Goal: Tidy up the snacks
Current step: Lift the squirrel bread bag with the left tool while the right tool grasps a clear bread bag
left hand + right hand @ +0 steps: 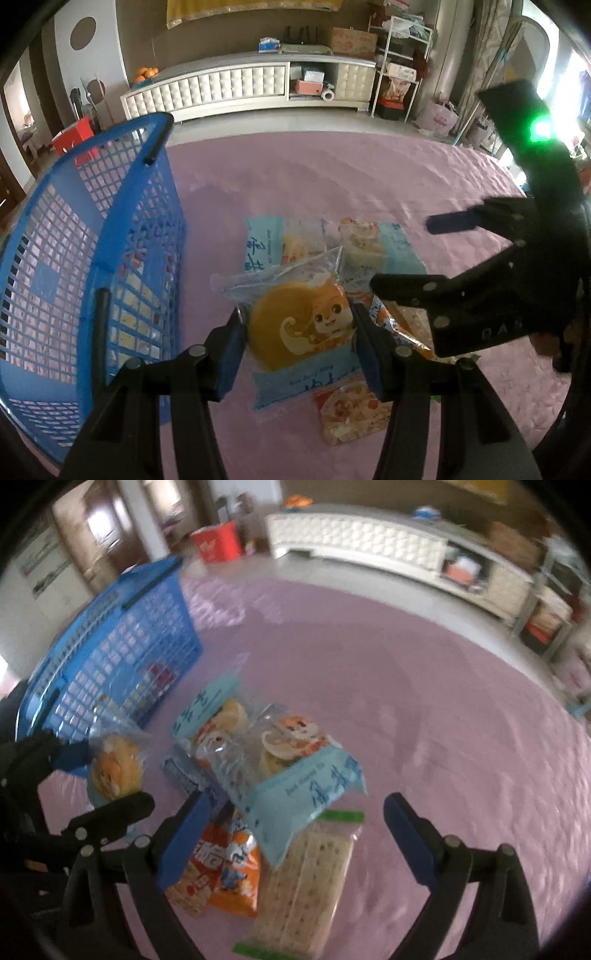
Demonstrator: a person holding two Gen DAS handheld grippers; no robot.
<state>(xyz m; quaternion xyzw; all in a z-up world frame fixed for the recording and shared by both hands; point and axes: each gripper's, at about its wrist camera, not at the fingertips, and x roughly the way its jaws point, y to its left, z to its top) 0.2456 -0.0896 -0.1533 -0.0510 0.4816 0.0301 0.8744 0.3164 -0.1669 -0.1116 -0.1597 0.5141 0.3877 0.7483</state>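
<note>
My left gripper is shut on a clear-and-blue cake packet with a round orange cake and a cartoon squirrel, held just above the snack pile. The right wrist view shows that packet in the left gripper at the left. My right gripper stands open over the pile, nothing between its pads; it also shows at the right. The pile holds two more blue cake packets, an orange bag and a cracker pack with green ends. A blue mesh basket stands to the left.
Everything lies on a pink quilted cloth. Some packets show through the basket mesh. A reddish snack pack lies under the held packet. Beyond the cloth's far edge are the floor, a white cabinet and a red box.
</note>
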